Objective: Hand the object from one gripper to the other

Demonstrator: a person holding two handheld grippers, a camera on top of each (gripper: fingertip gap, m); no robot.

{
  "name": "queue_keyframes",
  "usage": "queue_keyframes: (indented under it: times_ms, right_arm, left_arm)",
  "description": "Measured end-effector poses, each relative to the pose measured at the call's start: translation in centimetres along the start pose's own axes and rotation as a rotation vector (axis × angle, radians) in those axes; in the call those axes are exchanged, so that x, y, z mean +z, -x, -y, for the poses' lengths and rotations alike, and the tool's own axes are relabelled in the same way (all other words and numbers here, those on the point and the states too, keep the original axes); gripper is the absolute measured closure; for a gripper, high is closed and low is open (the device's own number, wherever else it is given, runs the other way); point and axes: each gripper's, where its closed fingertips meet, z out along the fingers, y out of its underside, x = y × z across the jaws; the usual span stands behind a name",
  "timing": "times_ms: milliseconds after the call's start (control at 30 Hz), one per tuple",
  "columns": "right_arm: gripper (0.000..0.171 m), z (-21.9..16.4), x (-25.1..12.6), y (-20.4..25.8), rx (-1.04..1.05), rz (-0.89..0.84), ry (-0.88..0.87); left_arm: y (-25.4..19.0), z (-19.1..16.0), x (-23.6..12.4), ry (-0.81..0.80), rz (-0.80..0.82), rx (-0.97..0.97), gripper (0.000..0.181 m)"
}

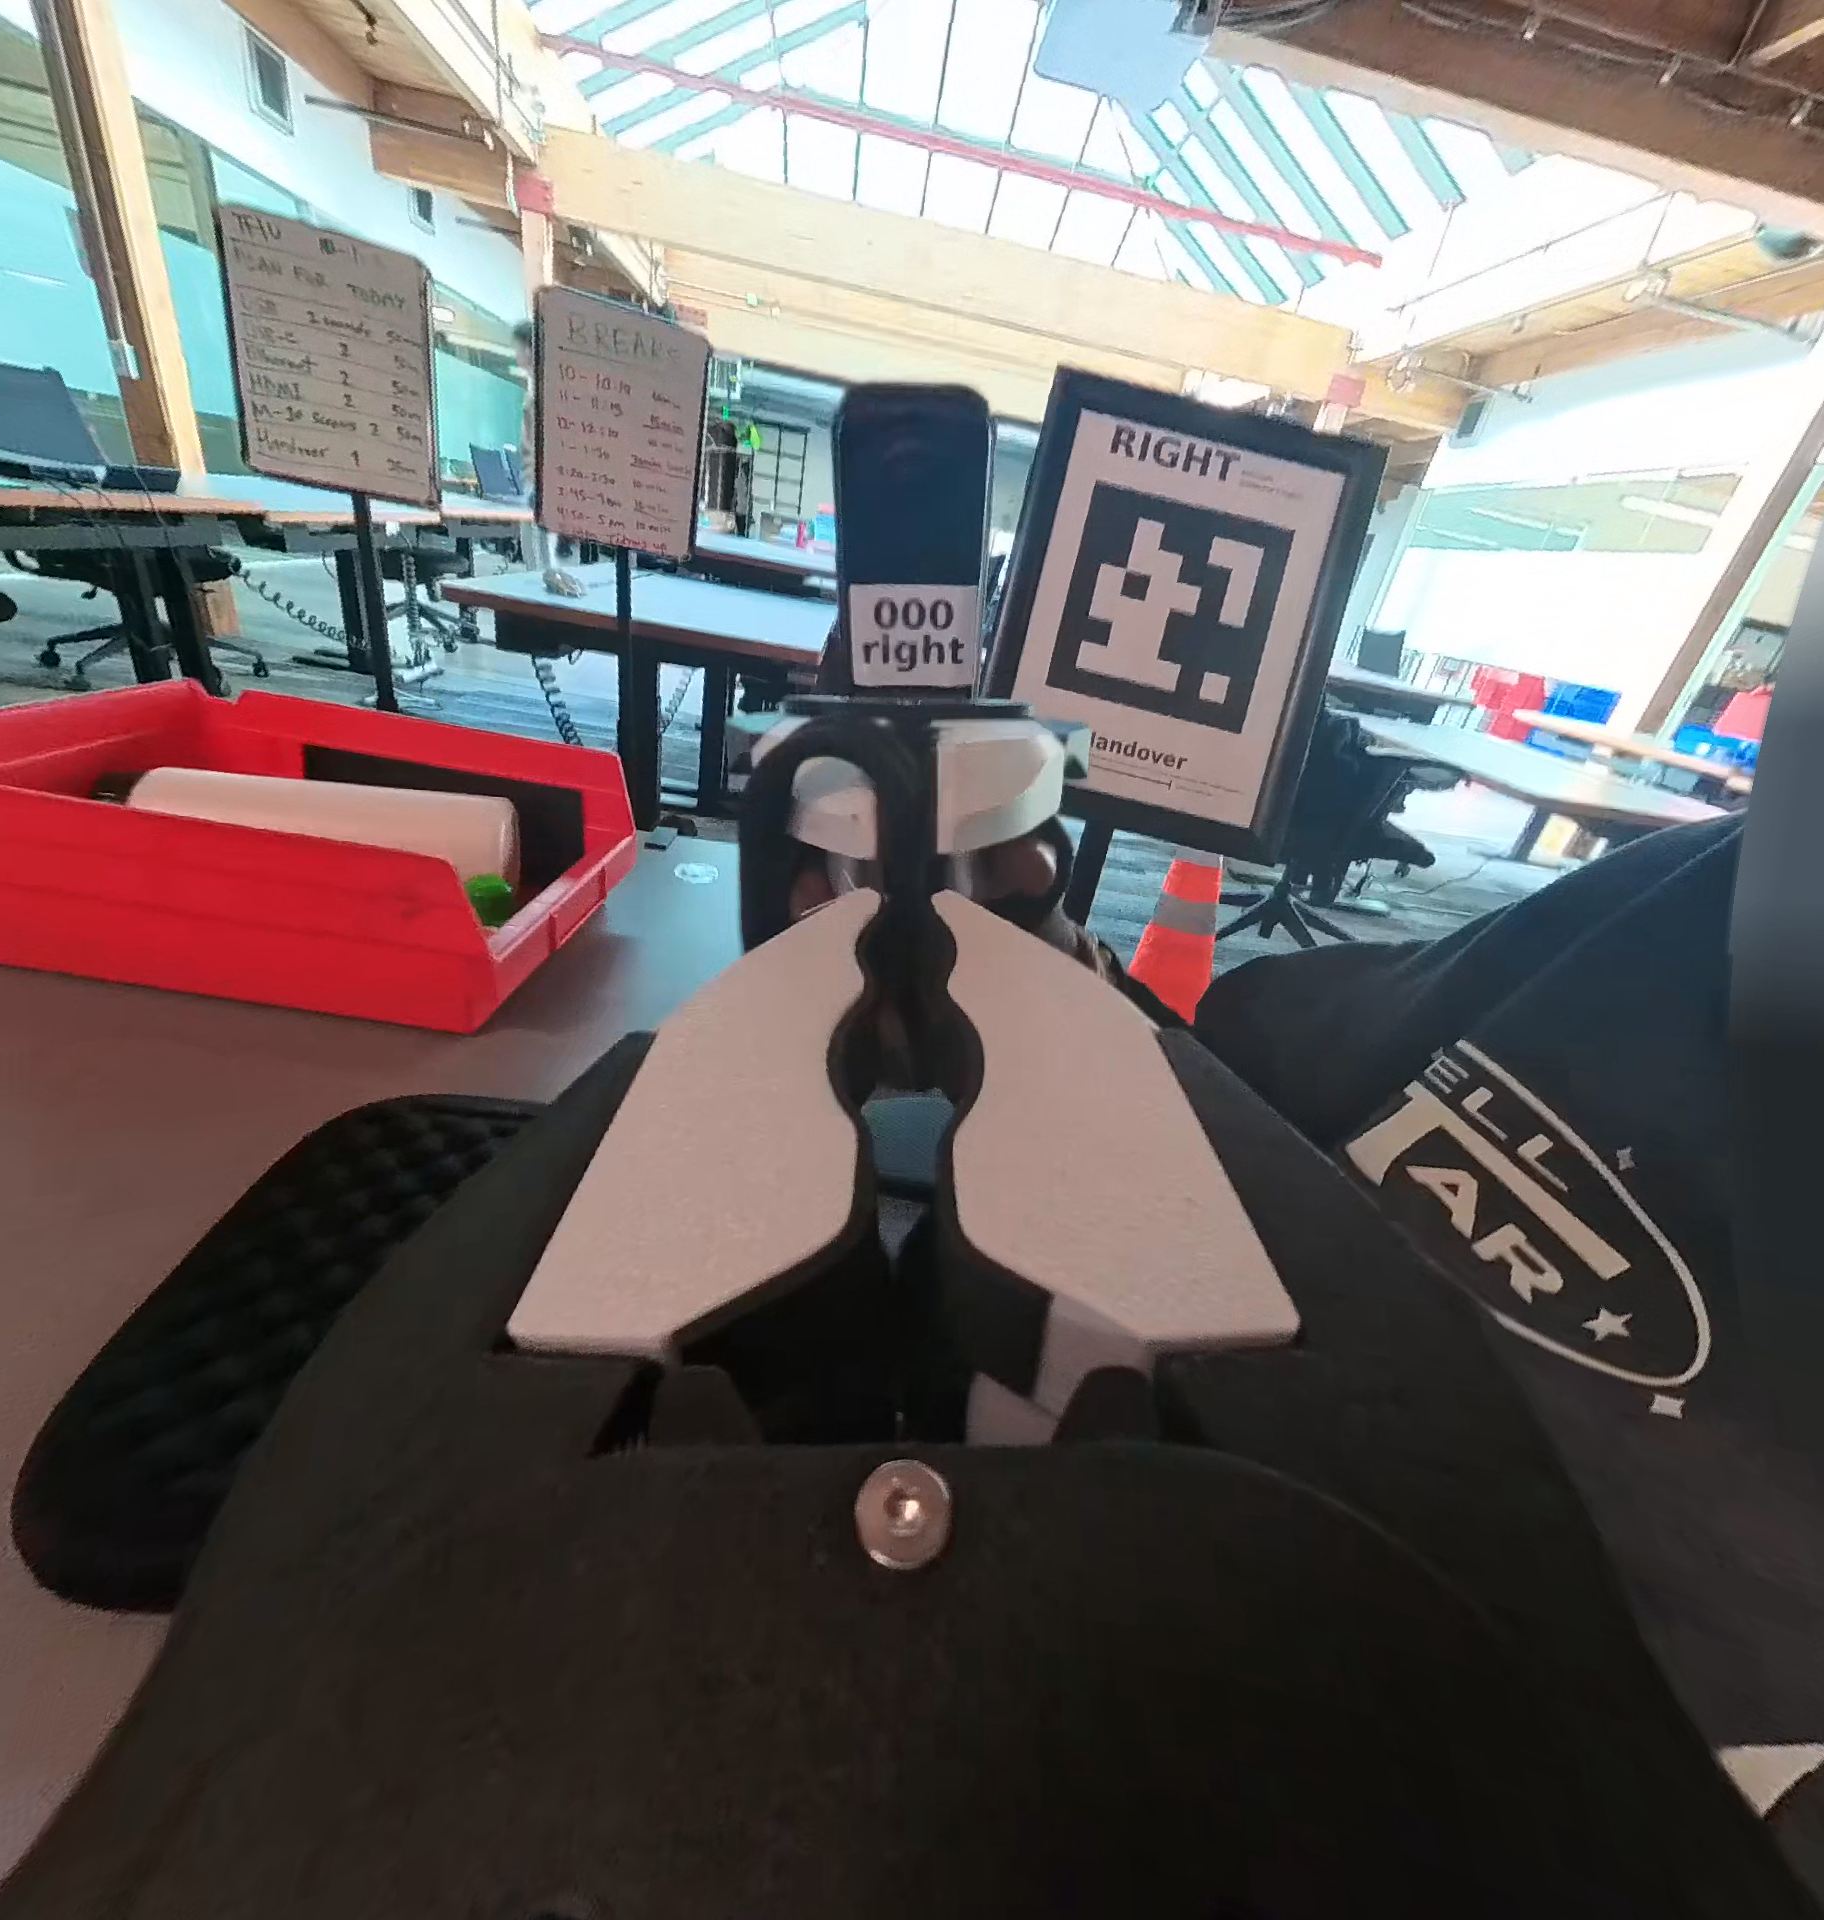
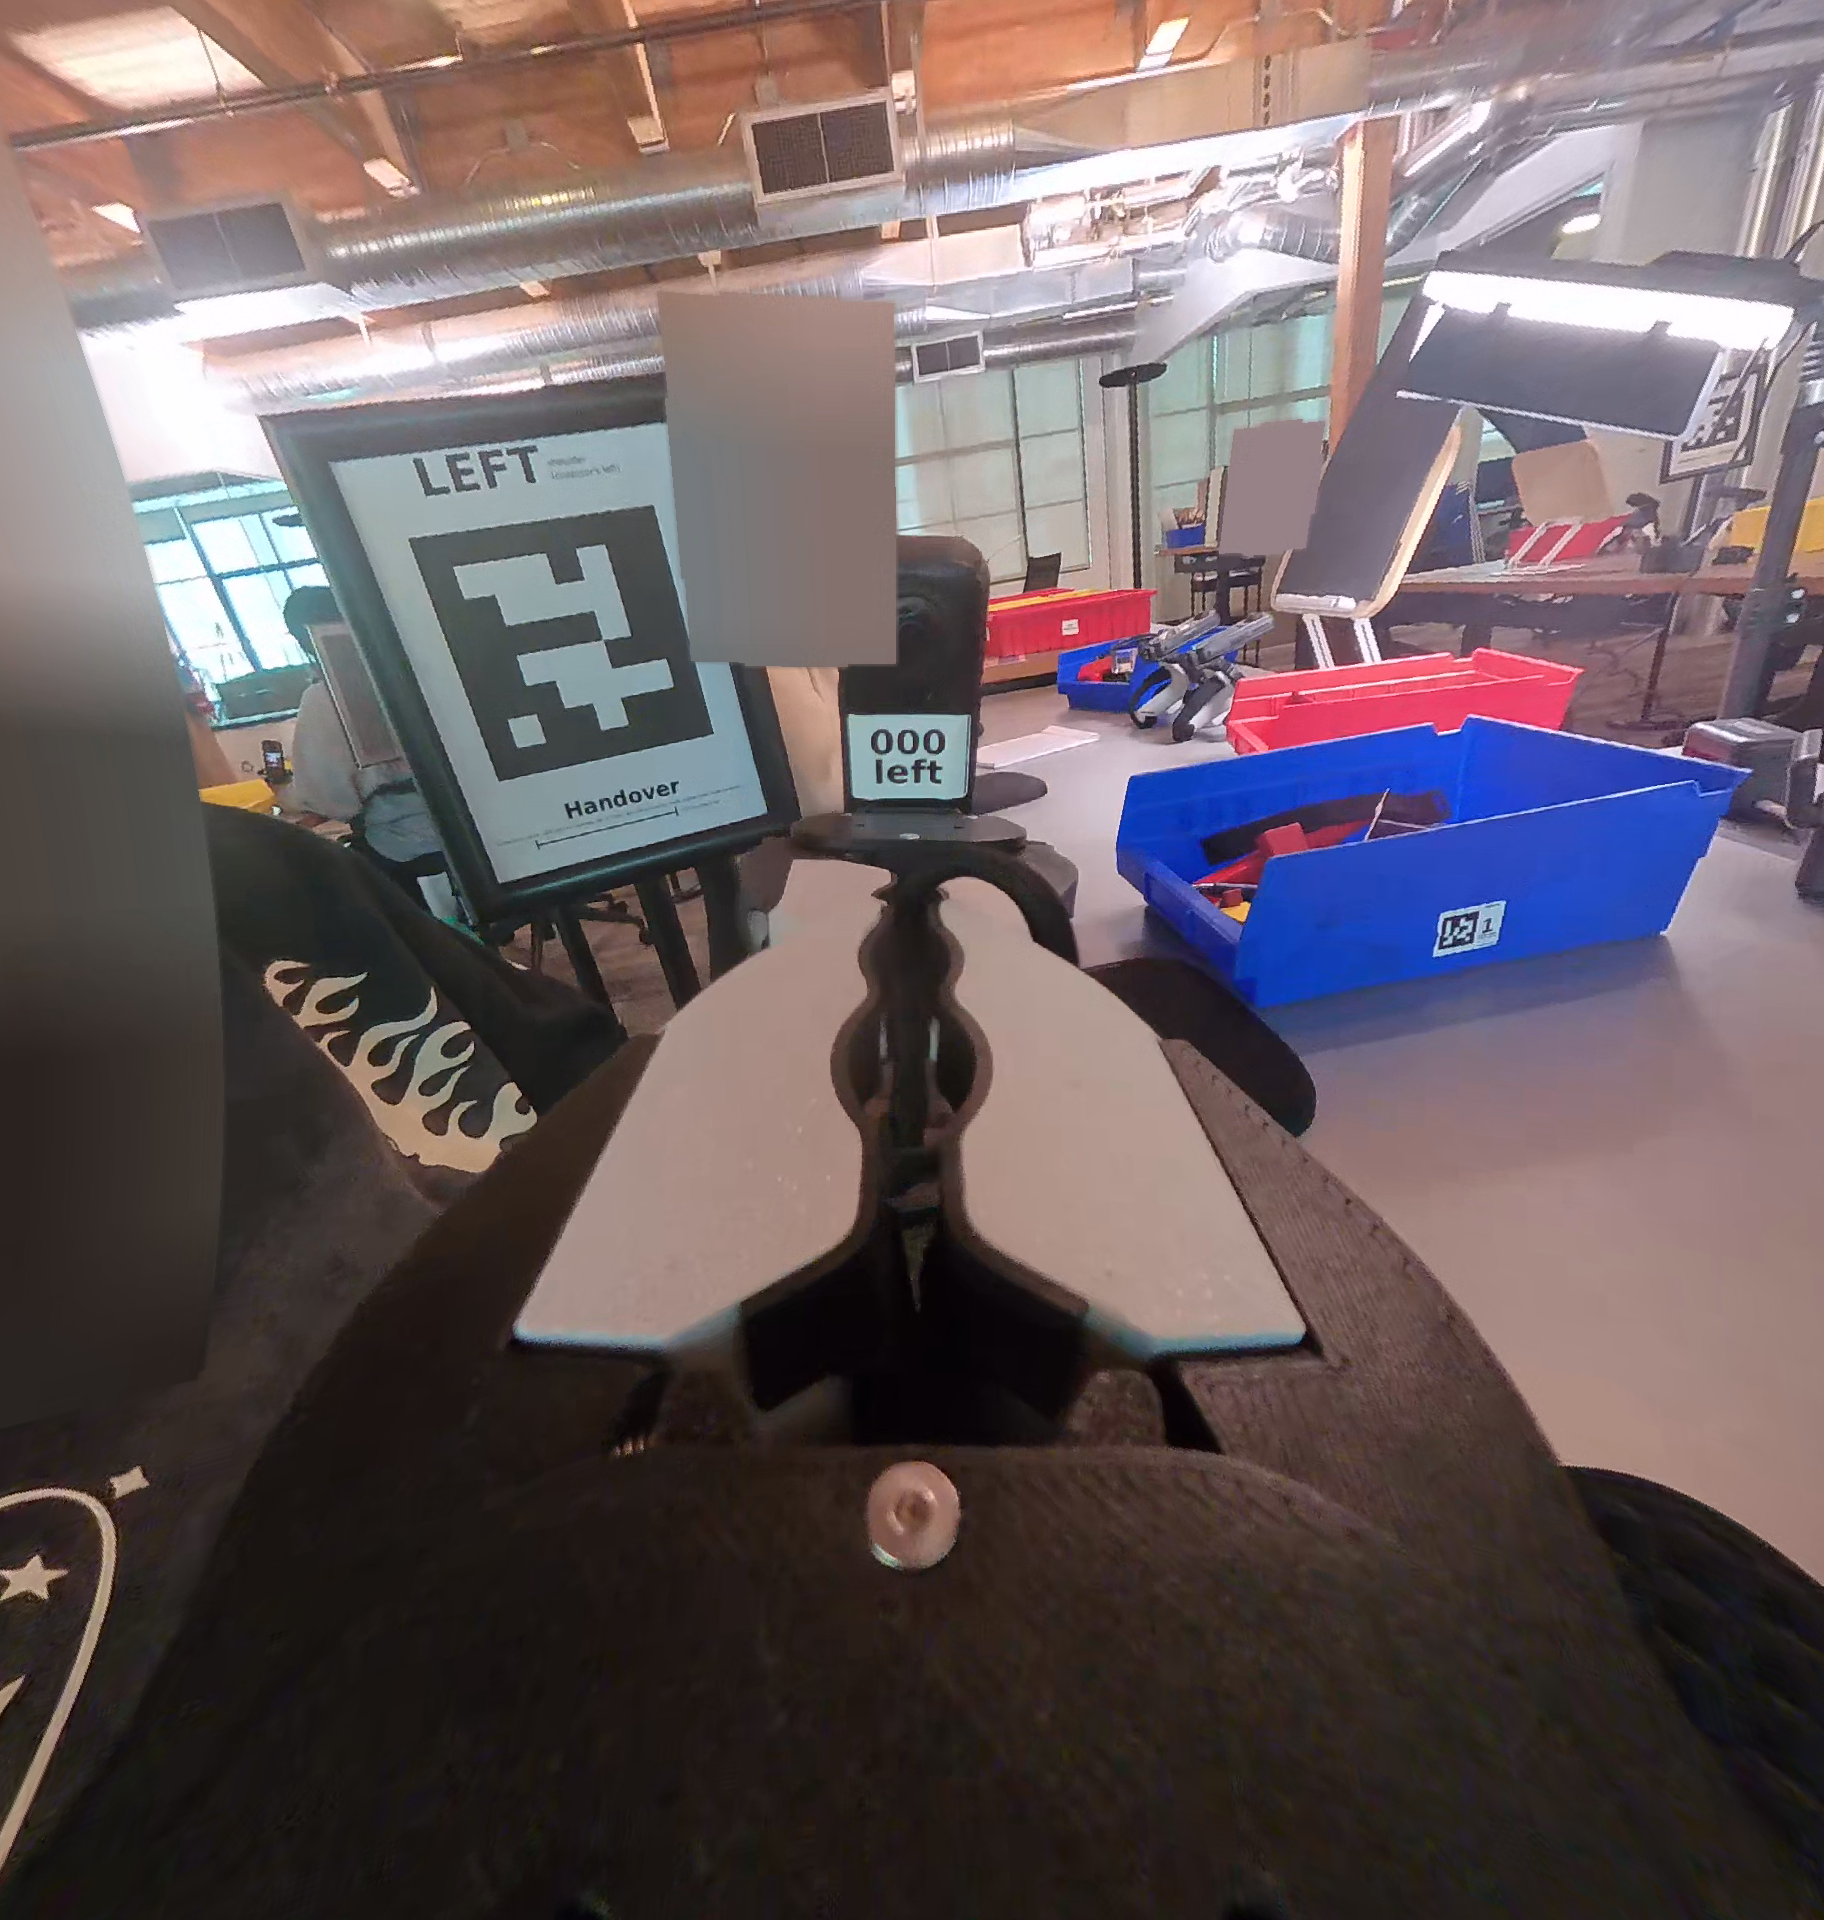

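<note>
The two grippers face each other tip to tip above a grey table (image 1: 212, 1091). In the left wrist view my left gripper (image 1: 903, 914) has its white fingers (image 1: 783, 1091) drawn together on a thin black object (image 1: 903, 862), seen edge-on. The object runs on between the white fingers of the right gripper (image 1: 913, 805) just beyond. In the right wrist view my right gripper (image 2: 913, 909) is closed on the same thin dark strip (image 2: 913, 1039). The left gripper's body (image 2: 913, 831) sits straight ahead, its fingers hidden. What the object is cannot be made out.
A red bin (image 1: 264, 914) holding a white cylinder (image 1: 326, 810) sits left on the table. A blue bin (image 2: 1407, 883) of parts sits right. Framed marker signs on easels (image 1: 1178, 613) (image 2: 555, 665) stand behind. A person's black sleeve (image 1: 1510, 1195) is close by. An orange cone (image 1: 1183, 925) stands on the floor. My left and right fingertips are right by each other.
</note>
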Motion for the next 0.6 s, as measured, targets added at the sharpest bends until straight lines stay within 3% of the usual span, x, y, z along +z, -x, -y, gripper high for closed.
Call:
queue_keyframes:
  times_ms: [200,367,500,600]
  right_arm:
    - [0.154,0.2,-0.5,-0.4,0.019,-0.013,-0.008]
    - [0.151,-1.3,0.5,0.3,0.036,0.041,0.058]
    - [0.163,-1.4,0.8,0.5,0.034,0.056,0.056]
    - [0.165,-1.0,0.3,0.4,0.064,0.063,0.046]
  left_arm:
    - [-0.1,2.9,-1.5,-0.182,-0.025,-0.047,0.177]
    - [0.0,3.5,-1.8,-0.216,-0.026,-0.056,0.176]
    - [-0.3,3.5,-1.8,-0.225,-0.033,-0.040,0.175]
    - [-0.5,3.7,-2.1,-0.222,-0.002,0.104,0.165]
